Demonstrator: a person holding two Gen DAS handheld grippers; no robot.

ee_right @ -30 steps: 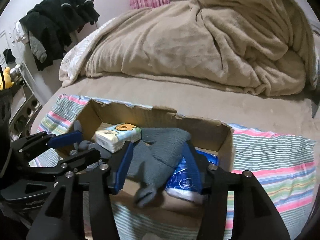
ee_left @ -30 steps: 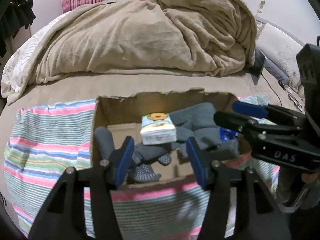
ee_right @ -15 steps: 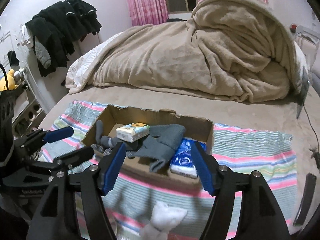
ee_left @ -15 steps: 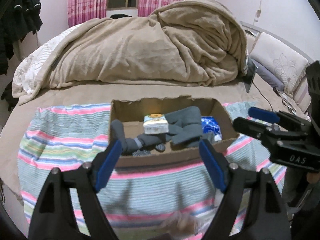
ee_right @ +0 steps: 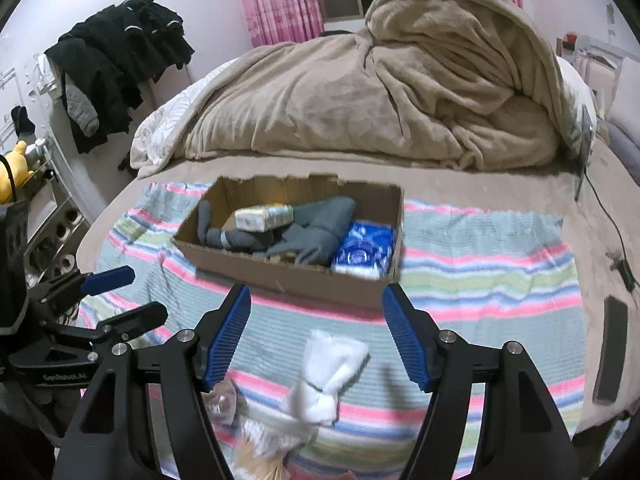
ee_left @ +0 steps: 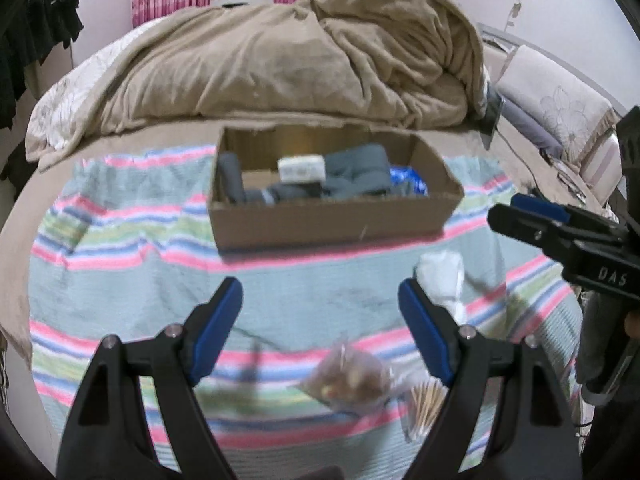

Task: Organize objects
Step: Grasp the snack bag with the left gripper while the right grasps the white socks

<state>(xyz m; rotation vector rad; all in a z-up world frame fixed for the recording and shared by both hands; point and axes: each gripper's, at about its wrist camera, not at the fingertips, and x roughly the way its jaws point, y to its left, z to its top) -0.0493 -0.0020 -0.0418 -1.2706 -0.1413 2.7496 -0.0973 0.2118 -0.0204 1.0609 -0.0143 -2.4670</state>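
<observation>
Bedroom with pink curtains; a beige blanket (ee_left: 280, 60) heaped at the far end of the bed (ee_right: 480, 184). Nearer, a striped cloth (ee_left: 120, 272) spread flat, with a box (ee_left: 332, 220) set on it toward the blanket side.

Already in the box: grey socks (ee_left: 356, 172) draped across the middle, a tissue pack (ee_left: 300, 168) resting on them, a blue pack (ee_right: 364, 248) tucked against the right wall.

Left claw (ee_left: 318, 286): released, jaws wide, gripping nothing. Right claw (ee_right: 317, 290): likewise spread and bare. Both now well back from the box, where a second ago both hung right over its near wall with the socks between the jaws. Pulled away and up over that second, so the whole box and the front of the cloth have come into sight.

Means, most likely, that the last drop into the box is finished and a fresh pick is due.

Still loose on the cloth, near the claws: a white sock (ee_right: 328, 372), bunched, lying just ahead of the right claw and roughly between its jaws; a clear bag (ee_left: 348, 380) of something brownish, below and between the left jaws; a bundle of sticks (ee_left: 426, 400) just beside the bag, partly hidden by the left claw's right finger. Blurred, so no telling more about the bag's contents.

Probably next: down onto the white sock with the right claw, since already lined up. Soft and lumpy, so best to pinch it low at the middle, or risk a trailing end catching the box wall.
</observation>
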